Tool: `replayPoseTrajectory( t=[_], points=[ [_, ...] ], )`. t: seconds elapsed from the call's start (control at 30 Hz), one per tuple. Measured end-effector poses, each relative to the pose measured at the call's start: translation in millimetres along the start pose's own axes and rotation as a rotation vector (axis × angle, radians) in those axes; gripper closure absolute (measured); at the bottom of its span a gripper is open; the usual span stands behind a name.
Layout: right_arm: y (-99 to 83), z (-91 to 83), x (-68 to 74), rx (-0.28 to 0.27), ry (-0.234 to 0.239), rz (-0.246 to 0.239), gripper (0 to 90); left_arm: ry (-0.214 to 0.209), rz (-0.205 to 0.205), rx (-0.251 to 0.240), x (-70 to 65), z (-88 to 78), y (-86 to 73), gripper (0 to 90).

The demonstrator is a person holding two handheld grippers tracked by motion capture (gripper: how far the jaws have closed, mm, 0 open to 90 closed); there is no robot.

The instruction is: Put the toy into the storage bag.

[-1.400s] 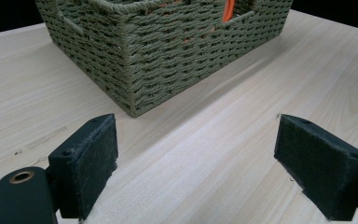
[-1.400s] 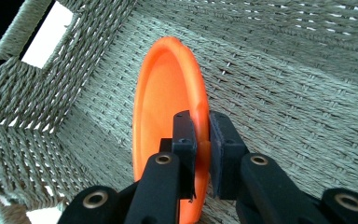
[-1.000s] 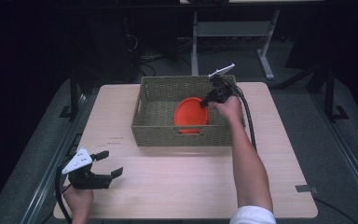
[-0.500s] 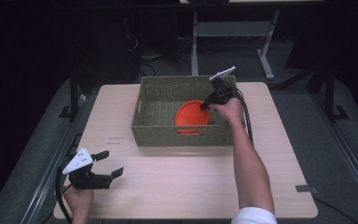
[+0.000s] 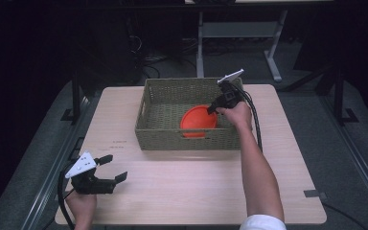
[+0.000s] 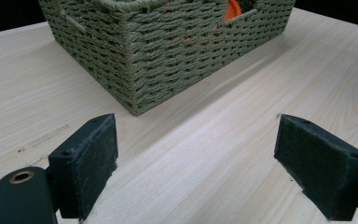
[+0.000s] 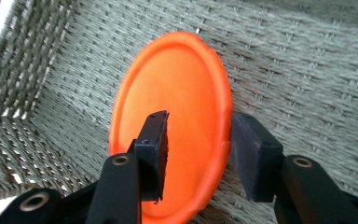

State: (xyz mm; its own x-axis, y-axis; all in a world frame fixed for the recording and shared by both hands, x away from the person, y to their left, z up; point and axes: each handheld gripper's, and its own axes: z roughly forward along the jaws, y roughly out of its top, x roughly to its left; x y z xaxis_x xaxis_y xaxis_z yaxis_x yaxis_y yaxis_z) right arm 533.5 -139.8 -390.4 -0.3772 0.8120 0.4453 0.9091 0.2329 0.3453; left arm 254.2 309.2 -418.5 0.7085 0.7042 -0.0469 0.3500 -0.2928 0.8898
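Right gripper (image 7: 196, 154) reaches down into the woven basket (image 5: 163, 103), its jaws straddling the near rim of the orange disc (image 7: 168, 116); I cannot tell whether they pinch it or stand just apart. I read the disc as tilted, its long axis running away from this gripper toward the basket's far corner. My left gripper (image 5: 106, 170) rests on the desk (image 5: 182, 187), spread wide and empty, with the basket well ahead of it.

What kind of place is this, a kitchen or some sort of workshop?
Probably a lab or recording studio, not a kitchen: a bare wooden table in a dark room, cabled grippers, left and right, and metal stands with cables on the floor behind.
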Motion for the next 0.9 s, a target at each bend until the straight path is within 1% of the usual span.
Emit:
replayPoseTrajectory(
  t=[0.1, 0.2, 0.23, 0.27, 0.3, 0.33, 0.43, 0.5, 0.57, 0.67, 0.77, 0.83, 0.9],
  points=[
    [-0.4, -0.3, 1.3, -0.006, -0.002, 0.003, 54.7, -0.001, 0.004, 0.001, -0.8, 0.5, 0.4, 12.7],
    [-0.4, -0.6, 2.3, -0.001, -0.008, -0.007, 54.1, -0.002, 0.009, 0.004, -1.5, 0.8, 0.5, 12.6],
    [-0.4, -1.0, 2.8, -0.004, -0.014, -0.006, 52.3, -0.001, 0.007, 0.002, -1.5, 0.7, 0.4, 12.6],
    [-0.5, -2.0, 3.3, -0.014, -0.028, -0.005, 52.4, -0.002, 0.007, 0.001, -1.1, 0.6, 0.2, 12.6],
    [-0.7, -3.4, 3.2, -0.025, -0.021, -0.003, 53.9, -0.002, 0.004, 0.001, -0.9, 0.5, 0.1, 12.6],
    [-0.6, -4.5, 2.7, -0.029, -0.005, -0.002, 53.7, -0.001, 0.006, 0.002, -0.6, 0.2, 0.1, 12.7],
    [-0.9, -6.8, 5.1, -0.033, -0.035, -0.012, 51.6, -0.002, 0.001, 0.0, 0.0, -0.3, 0.0, 12.6],
    [-0.7, -6.8, 5.8, -0.031, -0.02, -0.011, 50.5, -0.001, 0.0, 0.0, 0.1, 0.0, 0.1, 12.7],
    [-0.8, -8.5, 6.7, -0.036, -0.008, -0.025, 50.3, -0.002, 0.006, 0.003, -0.1, 0.4, 0.3, 12.6],
    [-1.6, -12.2, 8.0, -0.05, 0.016, -0.033, 48.7, -0.003, 0.005, 0.002, 0.1, 0.7, 0.5, 12.6],
    [-3.2, -14.6, 10.2, -0.047, 0.04, -0.049, 45.6, 0.001, 0.002, 0.002, -0.7, 0.2, 0.3, 12.6],
    [-5.2, -17.3, 11.4, -0.064, 0.053, -0.059, 45.2, 0.001, 0.004, 0.0, -1.0, -0.3, 0.5, 12.6],
    [-7.4, -21.2, 11.5, -0.083, 0.066, -0.055, 44.0, 0.001, 0.001, -0.001, -0.9, -0.7, 0.3, 12.6]
  ],
)
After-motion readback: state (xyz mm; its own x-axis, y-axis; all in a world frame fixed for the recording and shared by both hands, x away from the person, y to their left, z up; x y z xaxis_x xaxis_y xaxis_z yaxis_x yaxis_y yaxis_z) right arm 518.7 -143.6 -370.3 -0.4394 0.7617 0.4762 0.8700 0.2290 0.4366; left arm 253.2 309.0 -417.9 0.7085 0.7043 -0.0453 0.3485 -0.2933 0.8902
